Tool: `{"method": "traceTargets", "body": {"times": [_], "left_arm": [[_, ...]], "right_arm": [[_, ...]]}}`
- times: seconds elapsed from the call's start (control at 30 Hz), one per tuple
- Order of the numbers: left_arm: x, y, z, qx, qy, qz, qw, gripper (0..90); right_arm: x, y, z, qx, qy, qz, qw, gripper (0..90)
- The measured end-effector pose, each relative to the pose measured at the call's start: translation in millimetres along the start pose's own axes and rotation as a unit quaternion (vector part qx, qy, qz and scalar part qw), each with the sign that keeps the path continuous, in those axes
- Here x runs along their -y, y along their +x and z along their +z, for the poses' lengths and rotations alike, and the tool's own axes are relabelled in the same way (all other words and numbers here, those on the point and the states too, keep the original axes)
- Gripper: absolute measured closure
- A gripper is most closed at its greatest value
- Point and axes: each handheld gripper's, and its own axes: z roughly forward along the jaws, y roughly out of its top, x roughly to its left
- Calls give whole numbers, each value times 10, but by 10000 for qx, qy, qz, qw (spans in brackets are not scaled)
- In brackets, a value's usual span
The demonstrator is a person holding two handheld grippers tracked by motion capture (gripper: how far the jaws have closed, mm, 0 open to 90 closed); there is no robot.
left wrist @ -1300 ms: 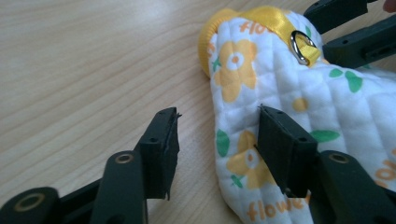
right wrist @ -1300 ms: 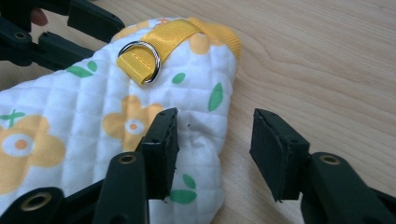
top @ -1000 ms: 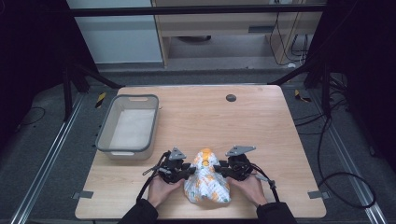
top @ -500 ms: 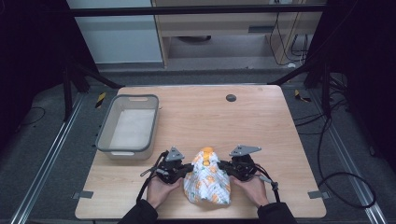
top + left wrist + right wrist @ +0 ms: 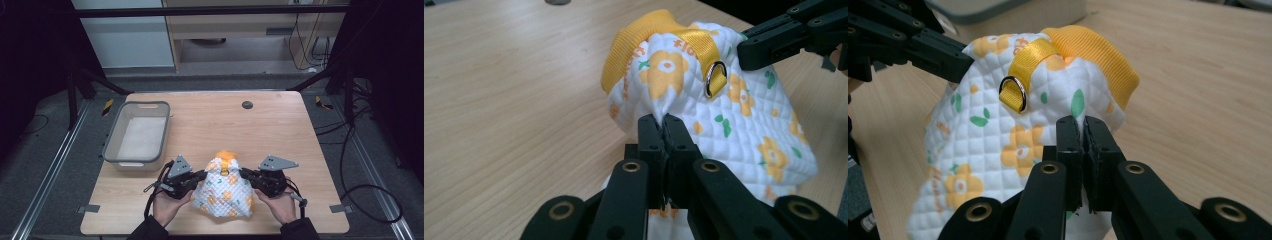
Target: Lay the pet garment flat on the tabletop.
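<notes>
A small white quilted garment with yellow flowers, a yellow ribbed collar and a metal ring on a yellow strap hangs between both grippers near the table's front edge. My left gripper is shut on its left side, pinching a fold of the garment between the jaws. My right gripper is shut on the opposite side of the garment, its tips closed on the cloth below the collar. The garment's lower part rests on the wood.
A grey plastic bin stands on the left of the wooden table. A small dark round hole sits near the far edge. Dark frame legs and cables surround the table.
Both grippers have lifted the garment's top a little and shifted it slightly away from the front edge; the collar now stands higher.
</notes>
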Motion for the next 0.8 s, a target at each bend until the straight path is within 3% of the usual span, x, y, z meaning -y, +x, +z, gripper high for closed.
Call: {"method": "traceTargets", "body": {"times": [0.17, 0.3, 0.43, 0.47, 0.53, 0.57, 0.6, 0.63, 0.67, 0.7, 0.73, 0.77, 0.8], "left_arm": [[-168, -49, -136, -79, -259, 126, 9996, 881], [-278, -28, -163, -143, -423, 110, 9989, 882], [-432, 40, -127, -288, -596, 51, 9978, 882], [-505, 93, -66, -422, -684, 17, 9968, 882], [-575, 157, 39, -619, -737, 5, 9954, 881], [-575, 157, 39, -619, -737, 5, 9954, 880], [-628, 240, 172, -774, -746, -111, 9941, 879], [-628, 240, 172, -774, -746, -111, 9941, 877], [-657, 342, 320, -861, -691, -303, 9934, 861], [-657, 342, 320, -861, -691, -303, 9934, 827], [-658, 398, 382, -937, -669, -416, 9925, 739], [-654, 454, 424, -1020, -640, -565, 9911, 739], [-644, 517, 441, -1061, -572, -789, 9896, 657]], "right_arm": [[-156, 51, -128, 85, -292, -115, 9995, 868], [-247, 67, -164, 191, -451, -176, 9986, 868], [-387, 11, -103, 539, -827, -154, 9950, 864], [-410, -22, -65, 618, -914, -109, 9938, 863], [-451, -89, 45, 908, -1039, -44, 9904, 862], [-469, -123, 116, 1073, -1071, -27, 9884, 861], [-483, -157, 194, 1247, -1097, -35, 9861, 859], [-483, -157, 194, 1247, -1097, -35, 9861, 859], [-503, -241, 381, 1603, -1029, -2, 9817, 823], [-503, -241, 381, 1603, -1029, -2, 9817, 823], [-502, -324, 512, 1821, -843, 77, 9796, 737], [-502, -324, 512, 1821, -843, 77, 9796, 737], [-492, -368, 569, 1921, -730, 108, 9786, 697]]}}
